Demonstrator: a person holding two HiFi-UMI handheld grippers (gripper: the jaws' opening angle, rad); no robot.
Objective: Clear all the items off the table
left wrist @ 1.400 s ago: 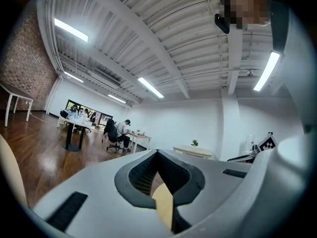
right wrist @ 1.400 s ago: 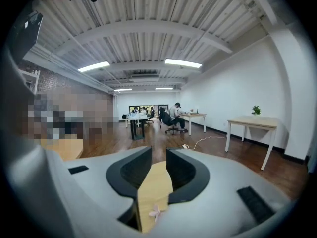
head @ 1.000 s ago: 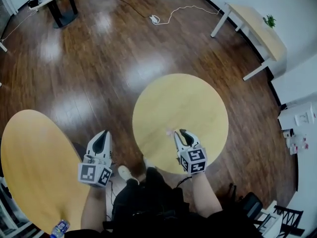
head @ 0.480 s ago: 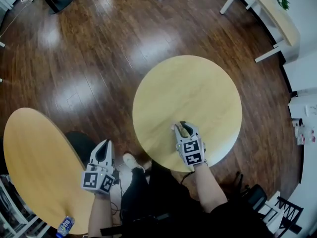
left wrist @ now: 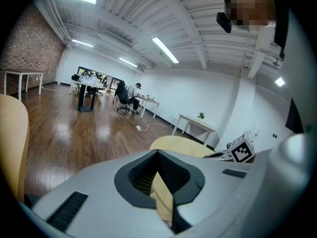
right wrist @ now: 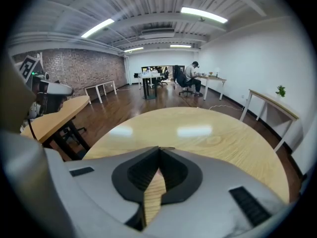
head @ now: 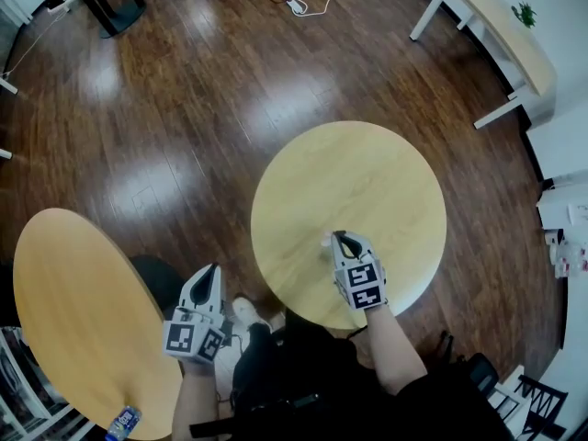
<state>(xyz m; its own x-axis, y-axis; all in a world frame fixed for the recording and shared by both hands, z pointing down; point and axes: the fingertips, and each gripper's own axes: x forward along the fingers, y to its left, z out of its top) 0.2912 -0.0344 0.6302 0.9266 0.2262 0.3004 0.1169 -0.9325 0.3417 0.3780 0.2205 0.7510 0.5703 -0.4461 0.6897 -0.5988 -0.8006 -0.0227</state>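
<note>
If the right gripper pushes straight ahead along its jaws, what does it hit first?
Probably the top of the round light wooden table: the right gripper, shut, tilts down towards it, with nothing visible in between.

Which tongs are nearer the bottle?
Left. The left tongs hang beside the oval table holding the bottle; the right tongs are farther away, over the round table.

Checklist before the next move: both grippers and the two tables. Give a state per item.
1. Top of the round light-wood table free of items: ok, nothing shows on it.
2. Jaws of the right gripper shut and empty: ok.
3. Jaws of the left gripper shut and empty: ok.
4. Left gripper clear of both tables: ok, it hangs between them.
5. Top of the second light-wood table free of items: not ok, a small blue-labelled bottle shows at its near edge.
</note>
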